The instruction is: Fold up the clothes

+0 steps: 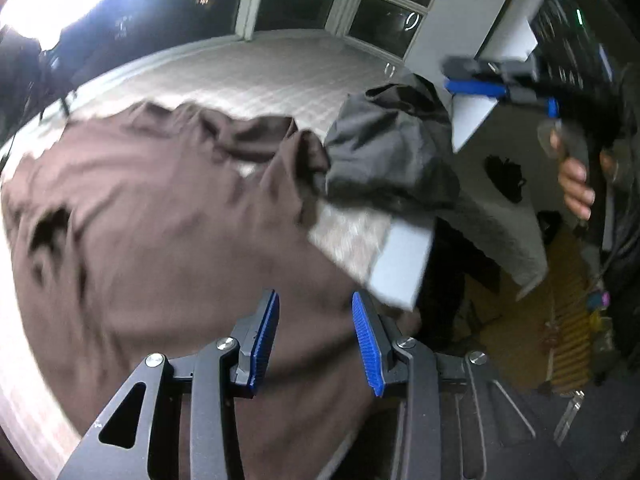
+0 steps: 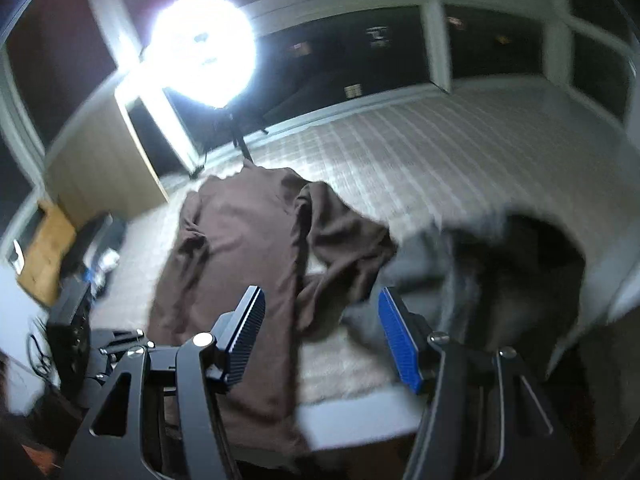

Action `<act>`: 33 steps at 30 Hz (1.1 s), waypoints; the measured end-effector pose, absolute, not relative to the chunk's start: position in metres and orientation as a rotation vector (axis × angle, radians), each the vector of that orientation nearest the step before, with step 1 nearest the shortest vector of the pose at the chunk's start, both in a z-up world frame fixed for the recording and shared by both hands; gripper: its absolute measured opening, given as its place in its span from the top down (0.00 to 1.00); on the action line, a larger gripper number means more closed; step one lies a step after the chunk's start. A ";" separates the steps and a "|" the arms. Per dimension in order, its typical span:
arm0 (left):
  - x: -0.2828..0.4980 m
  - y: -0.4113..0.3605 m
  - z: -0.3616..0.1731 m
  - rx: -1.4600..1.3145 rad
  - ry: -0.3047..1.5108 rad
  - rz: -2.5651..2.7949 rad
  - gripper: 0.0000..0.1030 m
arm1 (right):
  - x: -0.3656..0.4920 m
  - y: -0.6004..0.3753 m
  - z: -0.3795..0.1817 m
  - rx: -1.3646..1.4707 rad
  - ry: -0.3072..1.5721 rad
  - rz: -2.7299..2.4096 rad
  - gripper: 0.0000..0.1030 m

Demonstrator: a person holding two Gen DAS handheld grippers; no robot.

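A brown long-sleeved garment (image 1: pixel 160 220) lies spread on a white quilted mattress (image 1: pixel 260 72), its lower part hanging over the near edge. In the right wrist view the brown garment (image 2: pixel 240 248) lies lengthwise with one sleeve folded across. My left gripper (image 1: pixel 314 344) is open and empty above the garment's lower part. My right gripper (image 2: pixel 320 340) is open and empty above the garment's lower right side. In the left wrist view the right gripper (image 1: pixel 492 80) is held up at the far right in a hand.
A pile of grey and dark clothes (image 1: pixel 392 160) lies at the mattress corner, right of the brown garment; it also shows in the right wrist view (image 2: pixel 500 272). A bright ring lamp (image 2: pixel 200 48) stands beyond the bed. A wooden board (image 2: pixel 100 168) leans at left. Windows run behind.
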State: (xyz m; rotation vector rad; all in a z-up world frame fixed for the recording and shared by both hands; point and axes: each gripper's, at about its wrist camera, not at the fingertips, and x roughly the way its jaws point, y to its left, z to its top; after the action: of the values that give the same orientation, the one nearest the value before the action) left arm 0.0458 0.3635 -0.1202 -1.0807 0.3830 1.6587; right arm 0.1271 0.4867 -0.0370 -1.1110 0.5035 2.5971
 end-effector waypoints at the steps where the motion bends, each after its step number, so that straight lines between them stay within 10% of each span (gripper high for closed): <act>1: 0.042 0.382 -0.123 -1.082 0.397 1.664 0.64 | 0.112 0.496 -0.037 -1.145 0.443 2.605 0.43; 14: -0.012 0.504 -0.180 -1.166 0.531 1.759 0.65 | -0.099 0.611 -0.162 -1.930 0.142 2.462 0.43; 19: -0.021 0.507 -0.188 -1.212 0.458 1.700 0.95 | -0.111 0.621 -0.207 -2.129 0.231 2.413 0.43; 21: -0.020 0.505 -0.181 -1.219 0.405 1.657 0.96 | -0.109 0.623 -0.209 -2.141 0.286 2.463 0.55; 22: -0.019 0.504 -0.174 -1.219 0.371 1.639 0.96 | -0.108 0.625 -0.208 -2.160 0.330 2.476 0.86; 23: -0.016 0.503 -0.166 -1.210 0.333 1.613 0.96 | -0.107 0.627 -0.207 -2.169 0.374 2.492 0.95; 27: -0.001 0.503 -0.129 -1.167 0.164 1.514 0.97 | -0.098 0.632 -0.184 -2.093 0.353 2.582 0.96; 31: 0.022 0.511 -0.115 -1.185 -0.045 1.350 0.60 | -0.093 0.646 -0.164 -1.966 0.313 2.604 0.96; 33: 0.037 0.512 -0.118 -1.209 0.015 1.318 0.63 | -0.092 0.651 -0.167 -1.977 0.238 2.556 0.96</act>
State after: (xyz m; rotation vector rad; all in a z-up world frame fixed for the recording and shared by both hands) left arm 0.0372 0.5120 -0.1184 -1.2086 0.0148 1.3182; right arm -0.0922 0.6512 -0.1667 -1.9765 0.2376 2.5561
